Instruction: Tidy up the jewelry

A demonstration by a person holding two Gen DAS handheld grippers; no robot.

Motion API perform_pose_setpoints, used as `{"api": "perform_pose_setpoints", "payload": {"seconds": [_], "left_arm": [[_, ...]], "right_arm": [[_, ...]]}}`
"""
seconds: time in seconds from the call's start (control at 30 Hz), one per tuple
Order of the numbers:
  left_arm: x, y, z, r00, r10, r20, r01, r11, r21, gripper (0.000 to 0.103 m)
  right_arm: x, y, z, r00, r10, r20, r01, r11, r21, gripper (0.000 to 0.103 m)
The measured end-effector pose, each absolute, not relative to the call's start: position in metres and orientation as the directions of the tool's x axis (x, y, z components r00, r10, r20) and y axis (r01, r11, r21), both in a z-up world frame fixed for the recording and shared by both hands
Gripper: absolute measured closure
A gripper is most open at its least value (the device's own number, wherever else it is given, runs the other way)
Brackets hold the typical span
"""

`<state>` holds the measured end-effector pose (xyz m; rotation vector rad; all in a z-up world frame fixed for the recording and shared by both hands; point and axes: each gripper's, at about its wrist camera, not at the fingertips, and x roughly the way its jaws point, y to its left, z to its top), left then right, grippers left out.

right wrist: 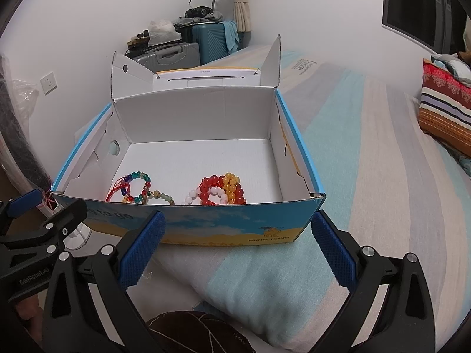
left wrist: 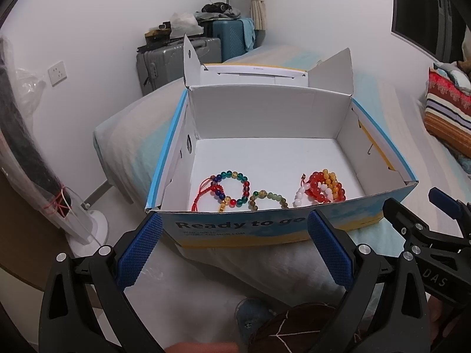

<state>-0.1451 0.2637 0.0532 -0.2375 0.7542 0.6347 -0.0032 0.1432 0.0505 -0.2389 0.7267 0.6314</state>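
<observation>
An open cardboard box with a blue and yellow outside stands on the bed; it also shows in the right wrist view. Inside, near the front wall, lie a multicoloured bead bracelet with red cord, a green bead bracelet, and a bundle of red, orange and white bead bracelets. My left gripper is open and empty, just in front of the box. My right gripper is open and empty, beside it, also short of the box's front wall.
The box sits on a striped bed cover. A striped pillow lies at the far right. Suitcases stand by the wall behind. A wrapped fan stand stands on the floor at left. The box's lid flaps stand up at the back.
</observation>
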Motion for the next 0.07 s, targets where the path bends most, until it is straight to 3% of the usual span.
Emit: {"api": "perform_pose_setpoints", "payload": {"seconds": [0.07], "left_arm": [[-0.1443, 0.2626, 0.0527, 0.554, 0.449, -0.701, -0.610, 0.792, 0.025, 0.006]], "right_arm": [[-0.0035, 0.1433, 0.0503, 0.572, 0.454, -0.683, -0.614, 0.790, 0.011, 0.008]]}}
